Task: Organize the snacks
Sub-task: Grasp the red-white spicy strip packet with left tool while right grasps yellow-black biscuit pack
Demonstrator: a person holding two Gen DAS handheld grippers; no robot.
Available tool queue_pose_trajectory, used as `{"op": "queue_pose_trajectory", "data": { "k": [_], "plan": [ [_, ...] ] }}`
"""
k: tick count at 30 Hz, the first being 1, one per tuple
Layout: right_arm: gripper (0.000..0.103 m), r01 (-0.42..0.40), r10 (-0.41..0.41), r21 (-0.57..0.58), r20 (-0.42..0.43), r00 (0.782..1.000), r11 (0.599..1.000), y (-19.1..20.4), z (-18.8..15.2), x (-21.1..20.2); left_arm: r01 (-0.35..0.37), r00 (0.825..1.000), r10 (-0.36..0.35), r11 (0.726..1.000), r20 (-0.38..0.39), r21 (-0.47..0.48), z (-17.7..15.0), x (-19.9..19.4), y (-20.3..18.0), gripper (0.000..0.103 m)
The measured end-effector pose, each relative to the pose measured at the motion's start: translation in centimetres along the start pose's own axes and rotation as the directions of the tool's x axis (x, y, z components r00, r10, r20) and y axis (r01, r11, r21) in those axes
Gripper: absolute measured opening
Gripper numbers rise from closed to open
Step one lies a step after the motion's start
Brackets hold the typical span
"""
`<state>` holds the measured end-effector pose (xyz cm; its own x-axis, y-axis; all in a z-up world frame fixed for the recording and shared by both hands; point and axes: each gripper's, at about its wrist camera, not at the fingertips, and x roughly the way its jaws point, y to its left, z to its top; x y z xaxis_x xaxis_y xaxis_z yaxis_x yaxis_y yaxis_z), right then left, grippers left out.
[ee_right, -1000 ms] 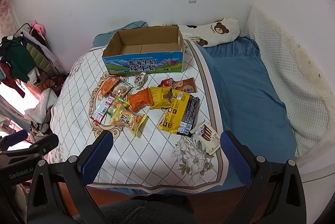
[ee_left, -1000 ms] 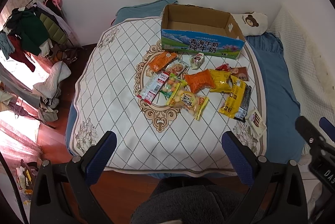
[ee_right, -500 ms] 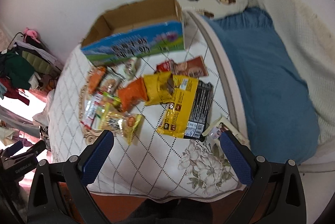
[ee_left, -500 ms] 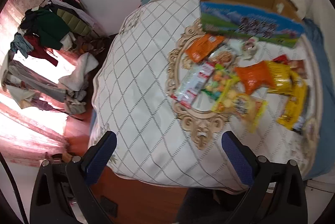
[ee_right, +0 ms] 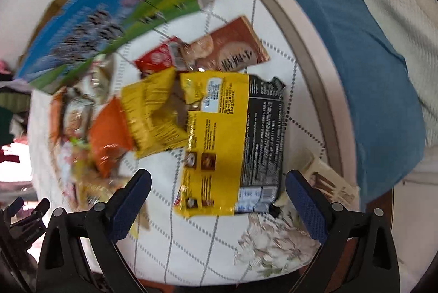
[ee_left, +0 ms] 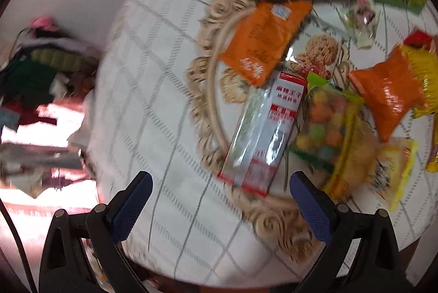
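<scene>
**Both tools spread wide over the snack pile on the bed**

Left tool is released, fingers wide apart, nothing between them, hanging over the quilt at the near edge of the bed. Just ahead of it lies the long red-and-clear packet, long axis running from near-left up to far-right, red label end pointing away toward the box. To its right sits the bag of colourful candy balls, partly overlapping a yellow bag nearer the edge. Further on, a flat orange packet lies tilted, touching the top of the red one, with a cookie packet just beside it. A puffy orange bag sits off to the right.

Right tool is also released and empty. Right in front of it is the big yellow-and-black packet, long axis pointing straight away from the tool, near end between the fingers but not touched. A small cream packet lies by the right finger. Past it: a crinkly yellow bag, then a brown packet and a small red one.

Farthest back is the open cardboard box, blurry, with the blue sheet to its right.
</scene>
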<state>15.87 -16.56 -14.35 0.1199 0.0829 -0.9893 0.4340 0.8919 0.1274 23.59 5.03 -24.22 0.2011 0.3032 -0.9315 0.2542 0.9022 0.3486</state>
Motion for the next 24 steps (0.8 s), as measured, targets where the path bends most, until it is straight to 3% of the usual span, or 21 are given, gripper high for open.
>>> {"op": "queue_pose_trajectory", "data": {
  "k": [4,7,9,10,11,14,17,19,20,21,24],
  "plan": [
    [0.090,0.099,-0.099,0.011,-0.006,0.995,0.995,0.6,0.8,2.8,0.032,0.999,-0.029,0.995,-0.028,0.093,2.2,3.5,-0.6,0.103],
    [0.083,0.129,-0.128,0.031,-0.021,0.992,0.991,0.9,0.9,4.3,0.085,0.996,-0.079,0.987,-0.044,0.137,3.4,5.2,-0.9,0.103],
    [0.079,0.161,-0.161,0.005,-0.012,0.987,0.987,1.8,0.6,4.6,0.147,0.988,-0.141,0.981,-0.059,0.122,3.6,5.7,-0.7,0.089],
    [0.074,0.172,-0.172,-0.013,-0.008,0.985,0.985,2.3,0.3,4.6,0.183,0.982,-0.177,0.977,-0.063,0.105,3.5,5.7,-0.6,0.073],
    [0.072,0.183,-0.184,-0.041,-0.002,0.983,0.982,2.9,-0.1,4.5,0.216,0.975,-0.211,0.972,-0.064,0.088,3.4,5.8,-0.3,0.064],
    [0.064,0.159,-0.163,-0.110,-0.024,0.986,0.981,5.0,-1.8,4.5,0.236,0.970,-0.234,0.971,-0.070,0.022,2.1,5.5,0.4,0.056],
    [0.064,0.135,-0.146,-0.168,-0.051,0.988,0.976,6.5,-3.2,4.3,0.281,0.951,-0.288,0.957,-0.113,-0.077,-0.1,5.5,1.2,0.056],
    [0.068,0.094,-0.100,-0.124,-0.042,0.994,0.988,5.5,-3.0,3.6,0.305,0.936,-0.322,0.944,-0.140,-0.128,-1.4,5.7,1.6,0.056],
    [0.073,0.085,-0.088,-0.097,-0.031,0.996,0.992,4.8,-2.8,3.2,0.314,0.929,-0.337,0.936,-0.154,-0.156,-2.1,5.9,1.8,0.056],
    [0.085,0.085,-0.086,-0.059,-0.020,0.996,0.995,3.7,-2.3,3.2,0.324,0.923,-0.351,0.930,-0.159,-0.174,-2.5,6.0,1.9,0.056],
    [0.089,0.019,-0.013,0.079,-0.073,0.997,0.997,1.1,-0.9,4.9,0.329,0.918,-0.363,0.922,-0.159,-0.202,-2.8,6.4,2.1,0.058]
  ]
}}
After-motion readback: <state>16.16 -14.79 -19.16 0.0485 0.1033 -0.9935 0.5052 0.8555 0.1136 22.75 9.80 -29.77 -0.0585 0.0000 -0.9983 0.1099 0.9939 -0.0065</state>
